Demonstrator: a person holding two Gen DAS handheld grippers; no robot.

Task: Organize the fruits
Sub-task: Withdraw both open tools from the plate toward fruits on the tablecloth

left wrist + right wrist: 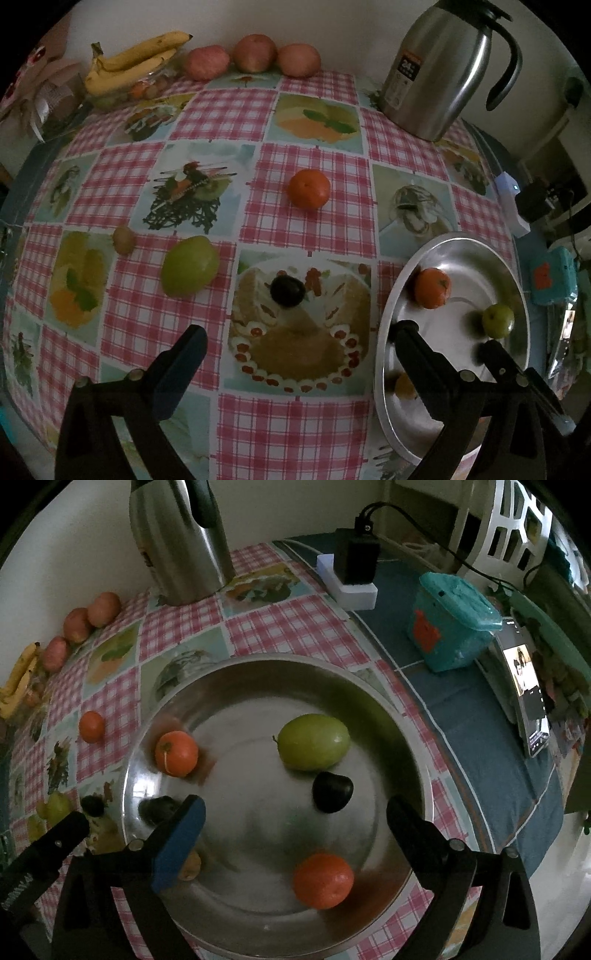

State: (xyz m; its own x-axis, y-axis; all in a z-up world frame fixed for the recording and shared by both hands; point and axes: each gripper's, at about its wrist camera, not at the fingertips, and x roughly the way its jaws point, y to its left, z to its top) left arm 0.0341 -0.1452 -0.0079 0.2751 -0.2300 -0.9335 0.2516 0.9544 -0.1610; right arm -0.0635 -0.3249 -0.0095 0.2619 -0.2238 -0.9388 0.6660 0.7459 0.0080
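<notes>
Steel bowl [413, 746]: two oranges, one green fruit, one dark plum being contained.
Orange [308, 189]: lying mid-table; judged firm, smooth, roll-prone, best pinched across its middle.
Left gripper [299, 347]: being held wide open, empty.
Right gripper [295, 812]: being held wide open, empty, over the bowl.

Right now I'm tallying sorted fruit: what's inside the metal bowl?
In the metal bowl: two oranges, a green fruit, a dark plum. The right gripper partly covers a yellowish fruit.
</notes>
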